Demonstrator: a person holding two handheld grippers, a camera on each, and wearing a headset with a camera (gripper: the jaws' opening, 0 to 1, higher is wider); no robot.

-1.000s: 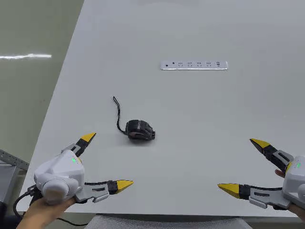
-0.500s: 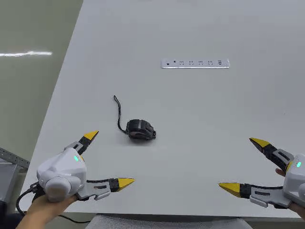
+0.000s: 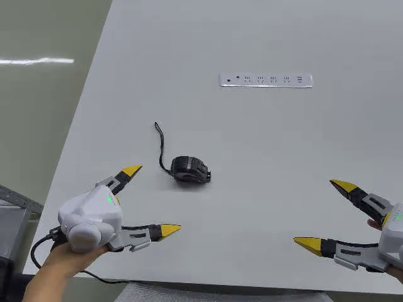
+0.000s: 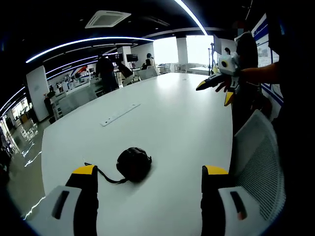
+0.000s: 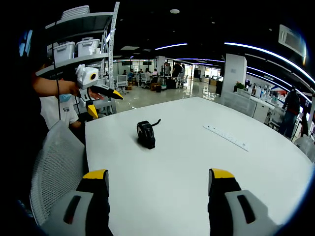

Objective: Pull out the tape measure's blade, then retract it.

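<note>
A black tape measure with a thin wrist strap lies on the white table, its blade fully inside the case. My left gripper hangs open just left of and nearer than the tape measure, with nothing between its yellow-tipped jaws. My right gripper is open at the table's near right edge, well away from the tape. The left gripper view has the tape measure ahead between the jaws, and the right gripper far off. In the right gripper view the tape measure lies farther out, with the left gripper beyond.
A white power strip lies flat at the far middle of the table. A mesh chair back sits under the table's near edge. A cable trails from the left gripper. Floor runs along the left side.
My left gripper has moved a little forward and right, toward the tape measure. The right gripper and the tape measure have stayed put; the head camera shifted slightly.
</note>
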